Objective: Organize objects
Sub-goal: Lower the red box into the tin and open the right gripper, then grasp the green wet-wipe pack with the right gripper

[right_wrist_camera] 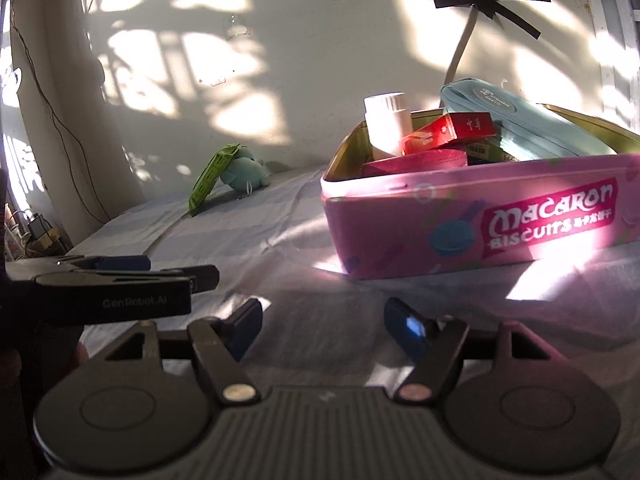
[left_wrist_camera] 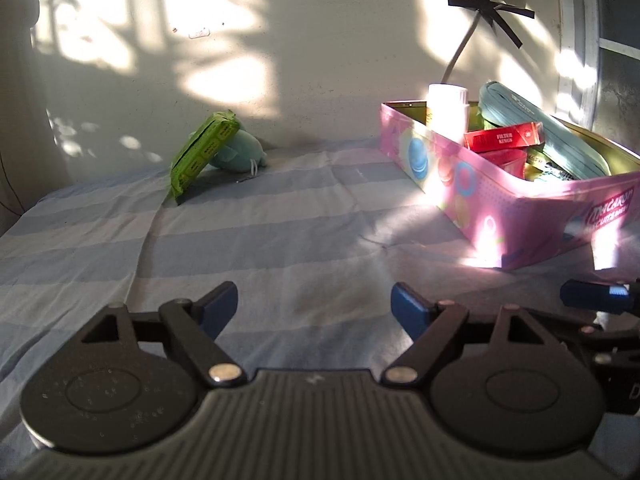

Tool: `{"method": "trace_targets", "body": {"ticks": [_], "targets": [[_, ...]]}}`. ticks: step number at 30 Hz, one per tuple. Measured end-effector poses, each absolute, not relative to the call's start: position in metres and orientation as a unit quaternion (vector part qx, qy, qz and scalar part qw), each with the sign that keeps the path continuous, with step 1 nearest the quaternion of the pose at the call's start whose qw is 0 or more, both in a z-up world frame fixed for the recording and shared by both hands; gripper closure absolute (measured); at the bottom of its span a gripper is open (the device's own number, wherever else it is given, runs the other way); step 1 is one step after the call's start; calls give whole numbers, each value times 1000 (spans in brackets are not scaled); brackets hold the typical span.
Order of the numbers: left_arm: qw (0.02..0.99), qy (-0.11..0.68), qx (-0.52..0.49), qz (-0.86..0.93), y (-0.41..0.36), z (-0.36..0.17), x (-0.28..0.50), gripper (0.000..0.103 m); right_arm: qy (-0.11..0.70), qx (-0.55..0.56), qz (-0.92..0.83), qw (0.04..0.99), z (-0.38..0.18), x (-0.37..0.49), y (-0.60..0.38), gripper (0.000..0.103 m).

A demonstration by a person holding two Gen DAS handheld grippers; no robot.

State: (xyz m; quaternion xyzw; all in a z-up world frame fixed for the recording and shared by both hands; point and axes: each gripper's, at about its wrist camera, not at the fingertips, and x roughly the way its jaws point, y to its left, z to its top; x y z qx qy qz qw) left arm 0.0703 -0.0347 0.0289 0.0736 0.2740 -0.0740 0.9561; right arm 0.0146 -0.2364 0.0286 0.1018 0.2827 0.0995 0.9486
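Both claws released and empty: left gripper (left_wrist_camera: 314, 304) and right gripper (right_wrist_camera: 323, 326) hover low over the striped sheet (left_wrist_camera: 256, 240), jaws spread wide, nothing between them. Remaining loose items sit well apart from both, at the far edge by the wall: green packet (left_wrist_camera: 200, 156) tilted, leaning on the teal plush (left_wrist_camera: 240, 150), touching it. Risk, as a judgement: grabbing the packet first likely shifts or topples it off the plush, since it only rests on one edge; thin flat packet on soft cloth could also mean pinching sheet along with it. Harsh sun patches and shadow may hide edges. Pink biscuit tin (right_wrist_camera: 460, 216) is lidless and already crowded: white bottle (right_wrist_camera: 388, 124) upright at the far-left corner, red cigarette box (right_wrist_camera: 452, 130) lying on top of other stuff, a magenta pack (right_wrist_camera: 416, 162) below it, light-blue pouch (right_wrist_camera: 532, 128) propped slanted along the back. Little free room, so adding more could knock the bottle over or leave items sticking above the rim. Lower contents hidden.
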Motion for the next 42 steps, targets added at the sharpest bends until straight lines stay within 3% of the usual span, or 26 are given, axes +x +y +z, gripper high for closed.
{"method": "trace_targets", "body": {"ticks": [10, 15, 19, 27, 28, 30, 31, 35, 42], "targets": [[962, 262, 80, -1, 50, 25, 107, 16, 311, 40, 149, 938, 28, 57, -163, 30], [967, 237, 47, 87, 111, 21, 128, 15, 301, 21, 184, 935, 35, 101, -115, 33], [965, 245, -47, 78, 139, 23, 131, 15, 277, 14, 184, 943, 43, 157, -85, 33], [961, 263, -63, 61, 144, 20, 140, 15, 285, 175, 162, 928, 69, 290, -82, 33], [960, 266, -67, 61, 145, 20, 141, 15, 292, 184, 159, 925, 68, 303, -80, 35], [956, 274, -81, 60, 150, 18, 144, 15, 315, 189, 157, 917, 64, 322, -75, 54], [955, 277, -85, 59, 151, 18, 144, 15, 327, 188, 156, 913, 61, 327, -73, 73], [953, 282, -97, 59, 154, 17, 146, 15, 332, 189, 165, 909, 58, 314, -70, 80], [952, 279, -116, 56, 160, 16, 145, 14, 339, 224, 208, 890, 65, 226, -111, 81]]}}
